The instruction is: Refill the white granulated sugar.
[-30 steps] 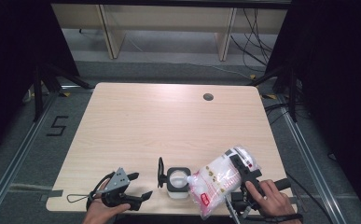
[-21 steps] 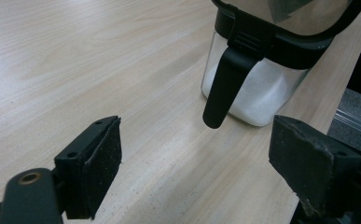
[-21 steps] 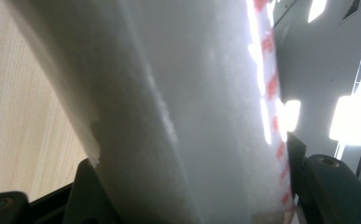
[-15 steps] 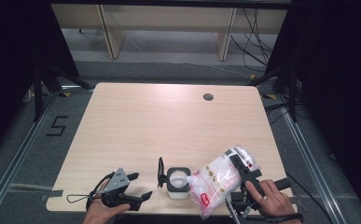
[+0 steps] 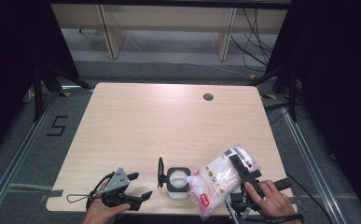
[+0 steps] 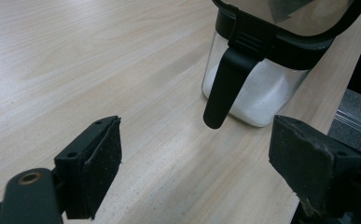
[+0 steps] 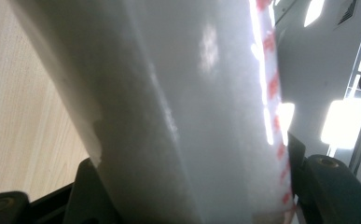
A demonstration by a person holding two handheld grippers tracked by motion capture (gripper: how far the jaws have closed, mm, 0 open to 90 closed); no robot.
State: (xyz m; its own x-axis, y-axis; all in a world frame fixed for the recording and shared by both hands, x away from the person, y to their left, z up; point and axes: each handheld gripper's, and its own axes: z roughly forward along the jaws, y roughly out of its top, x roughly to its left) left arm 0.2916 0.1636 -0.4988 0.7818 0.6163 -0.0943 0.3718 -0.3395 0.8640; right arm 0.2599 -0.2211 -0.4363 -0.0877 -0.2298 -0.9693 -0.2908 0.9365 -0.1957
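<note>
Sugar bag (image 5: 218,181), clamped in the right gripper (image 5: 241,171), is tipping into the open canister (image 5: 177,181), partly filled; the left gripper (image 5: 134,185) is idling, jaws spread.

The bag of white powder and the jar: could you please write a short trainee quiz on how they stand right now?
1. True or false: the right gripper clamps the bag.
2. What does the jar contain: A) white powder, B) dark liquid, C) nothing?
3. Is anything between the left gripper's jaws?

Key
1. True; the tilted bag leans over the jar.
2. A.
3. No; they stand apart over the bare table, jar ahead.
</note>
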